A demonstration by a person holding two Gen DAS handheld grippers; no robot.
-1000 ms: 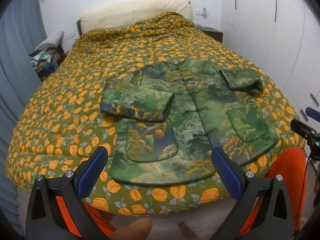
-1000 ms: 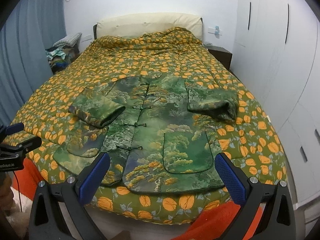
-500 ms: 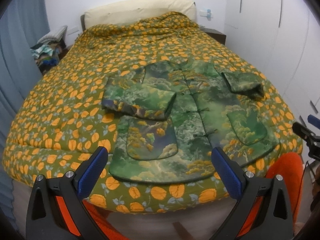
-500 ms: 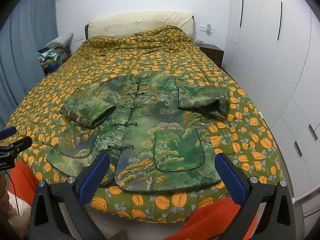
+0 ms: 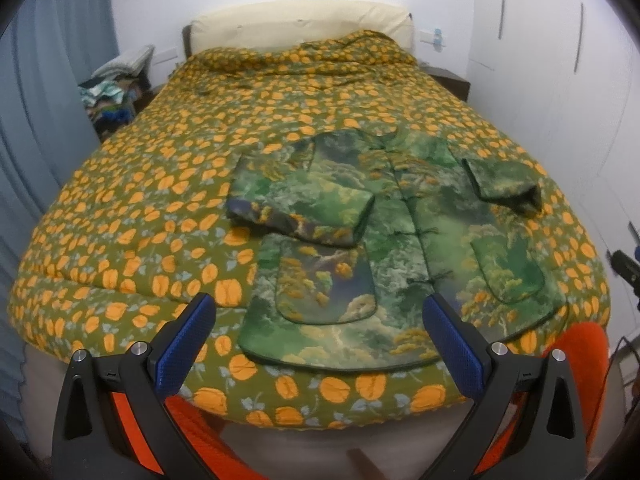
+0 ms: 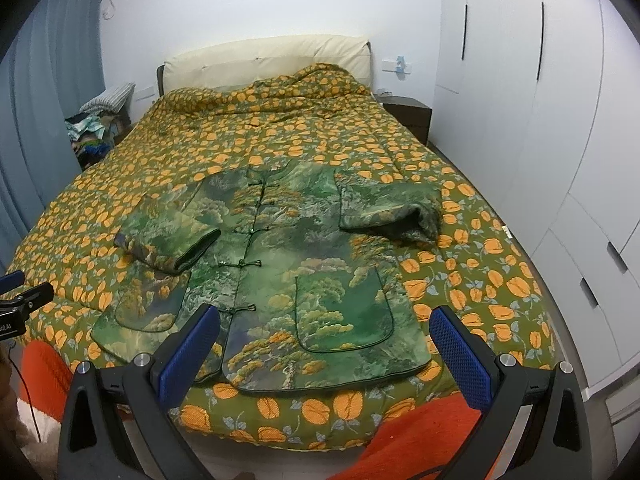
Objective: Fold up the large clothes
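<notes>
Both sleeves of green landscape-print padded jacket [image 6: 296,264] folded inward on orange-leaf quilt [image 5: 160,184]; body fold remains. Left gripper [image 5: 320,344], right gripper [image 6: 326,344] wide open, empty.

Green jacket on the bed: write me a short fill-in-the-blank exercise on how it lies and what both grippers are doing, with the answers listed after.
1. The green jacket lies flat on the ____ quilt, front side up.
2. Both sleeves are folded ____ across the jacket's body.
3. The left gripper and right gripper are both ____ and hold nothing.
4. The jacket's hem lies at the ____ edge of the bed.

Missing words: orange-flowered; inward; open; near
</notes>
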